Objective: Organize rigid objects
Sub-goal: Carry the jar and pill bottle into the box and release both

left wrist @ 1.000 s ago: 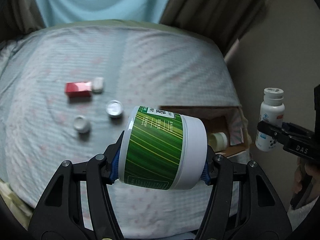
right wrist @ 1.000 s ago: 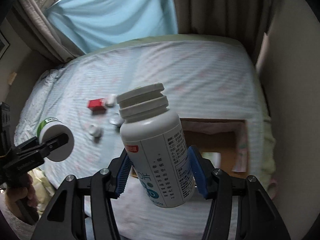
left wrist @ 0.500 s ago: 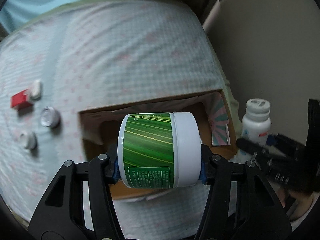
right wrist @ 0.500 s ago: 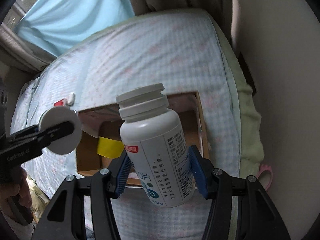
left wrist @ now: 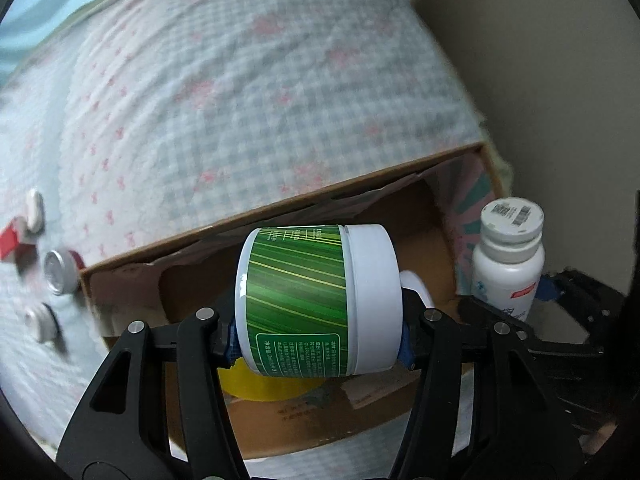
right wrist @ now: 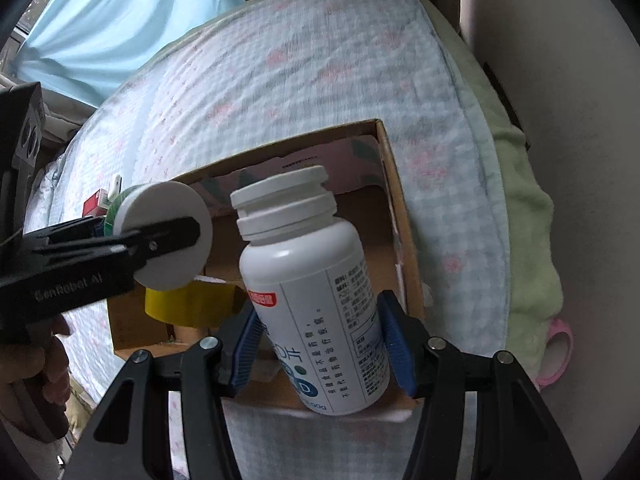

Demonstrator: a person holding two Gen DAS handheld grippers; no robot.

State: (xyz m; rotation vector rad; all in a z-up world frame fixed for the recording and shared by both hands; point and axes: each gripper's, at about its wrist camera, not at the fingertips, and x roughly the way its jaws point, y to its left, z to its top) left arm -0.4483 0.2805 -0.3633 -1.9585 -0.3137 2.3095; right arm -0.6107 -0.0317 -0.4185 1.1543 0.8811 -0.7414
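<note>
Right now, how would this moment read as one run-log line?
left gripper: shut on green-label jar | right gripper: shut on white bottle | both above open cardboard box | yellow tape roll inside

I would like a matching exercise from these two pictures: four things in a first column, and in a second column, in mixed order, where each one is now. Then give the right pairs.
Column 1
1. green-label jar
2. white pill bottle
3. yellow tape roll
4. red box

Column 2
A. lying on the bedcover, outside the cardboard box
B. held on its side in the left gripper
C. inside the cardboard box
D. held with its cap up in the right gripper

Pairs: 1-B, 2-D, 3-C, 4-A
</note>
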